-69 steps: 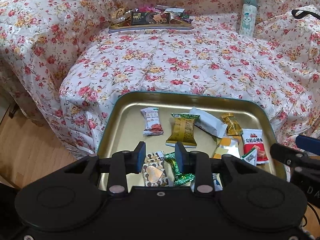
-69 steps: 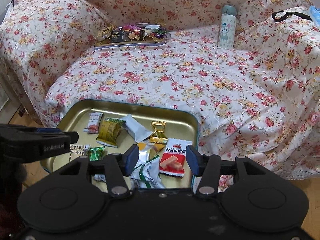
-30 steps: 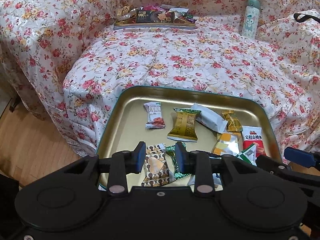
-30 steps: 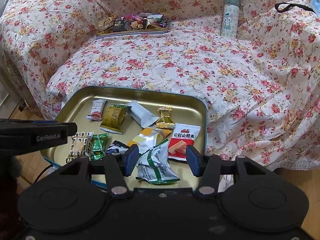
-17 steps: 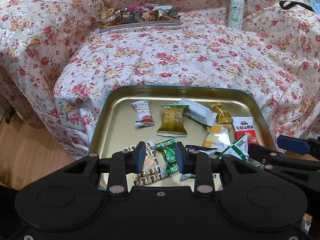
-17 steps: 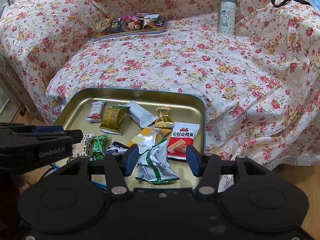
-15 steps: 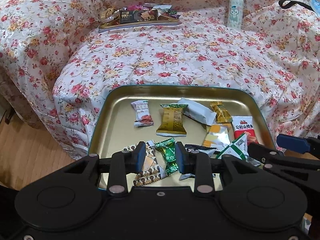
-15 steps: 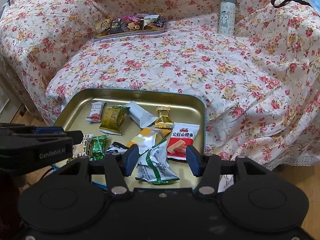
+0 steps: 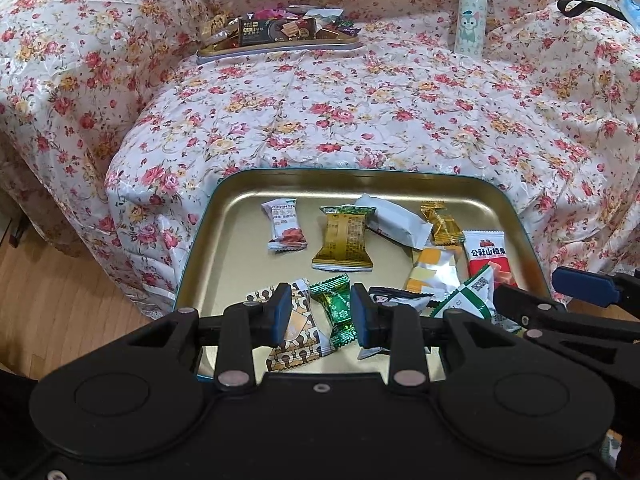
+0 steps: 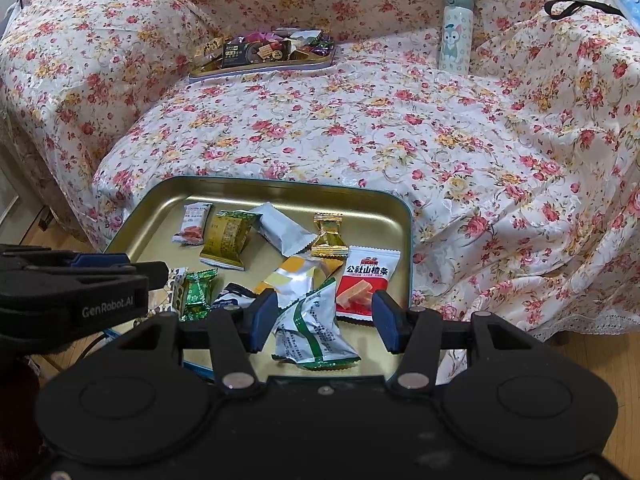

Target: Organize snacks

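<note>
Your left hand-held gripper (image 9: 318, 314) hangs over the near edge of the gold tray (image 9: 240, 200), its jaws parted with the green candy (image 9: 338, 312) between them, untouched. Your right hand-held gripper (image 10: 322, 318) is spread wide over the tray's near right corner, above the white-and-green packet (image 10: 314, 326). The rest of the snacks lie inside the tray. A second, fuller tray (image 10: 260, 66) sits well beyond it on the floral sofa (image 10: 400, 128).

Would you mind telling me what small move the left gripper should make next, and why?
Probably lower the left gripper and close on the green candy: its open jaws already frame that wrapper in the gold tray, and neither gripper holds anything yet.
</note>
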Tool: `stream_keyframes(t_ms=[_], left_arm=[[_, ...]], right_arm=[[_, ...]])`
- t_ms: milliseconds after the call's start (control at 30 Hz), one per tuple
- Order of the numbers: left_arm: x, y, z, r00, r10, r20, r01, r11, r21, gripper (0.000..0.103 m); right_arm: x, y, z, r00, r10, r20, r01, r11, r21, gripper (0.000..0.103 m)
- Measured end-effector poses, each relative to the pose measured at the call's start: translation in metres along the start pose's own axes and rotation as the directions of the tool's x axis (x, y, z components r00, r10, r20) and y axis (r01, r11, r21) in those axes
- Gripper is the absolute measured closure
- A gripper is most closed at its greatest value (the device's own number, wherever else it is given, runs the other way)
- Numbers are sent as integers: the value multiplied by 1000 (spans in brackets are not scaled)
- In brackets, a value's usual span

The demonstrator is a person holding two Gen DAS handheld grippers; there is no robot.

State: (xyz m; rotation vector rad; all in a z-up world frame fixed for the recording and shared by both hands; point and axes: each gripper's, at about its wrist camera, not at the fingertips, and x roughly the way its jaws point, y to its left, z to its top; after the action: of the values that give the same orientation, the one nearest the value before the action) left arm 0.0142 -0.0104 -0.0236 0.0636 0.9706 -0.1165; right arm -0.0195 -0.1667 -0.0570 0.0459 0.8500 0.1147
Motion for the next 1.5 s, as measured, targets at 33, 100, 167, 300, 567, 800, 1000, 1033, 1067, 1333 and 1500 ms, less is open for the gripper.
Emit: stream_keyframes(t_ms=[33,100,167,300,567,800,1000,1033,1067,1333,1500], left_arm=[[0,-1,0,1000,0,0,0,1000,0,62],[0,-1,0,1000,-2,-2,2,1000,-2,62],[1,0,0,1000,-3,-3,3,1000,-5,62],[0,0,0,1000,-3,-1,3,1000,-2,62],[1,-1,0,1000,-3,-5,3,1000,-8,62],[1,-2,0,1000,-3,-8,3,1000,-5,62],[1,-2,0,1000,-3,-9,3,1000,-4,62],[1,-2,0,1000,-3,-8,3,1000,-4,62],[1,-2,0,1000,-3,-9,3,1000,-3,62],[2,-3,0,1000,-5,-10,5,1000,-2,62],[2,-3,0,1000,-2,-9,2,1000,-2,62]], right_arm=[[0,0,0,1000,0,0,0,1000,0,49],[0,0,0,1000,1,-2,-1,1000,1,49],[0,0,0,1000,1,-3,-1,1000,2,49],[0,0,0,1000,1,-2,-1,1000,-1,49],[0,0,0,1000,1,-2,-1,1000,-1,49],[0,0,0,1000,1,-2,-1,1000,-1,49],[0,0,0,1000,1,-3,-1,1000,-1,49],[0,0,0,1000,1,-3,-1,1000,-1,49],[0,0,0,1000,1,-3,-1,1000,0,49],[0,0,0,1000,1,-2,-1,1000,0,49],[0,0,0,1000,1,-3,-1,1000,0,49]])
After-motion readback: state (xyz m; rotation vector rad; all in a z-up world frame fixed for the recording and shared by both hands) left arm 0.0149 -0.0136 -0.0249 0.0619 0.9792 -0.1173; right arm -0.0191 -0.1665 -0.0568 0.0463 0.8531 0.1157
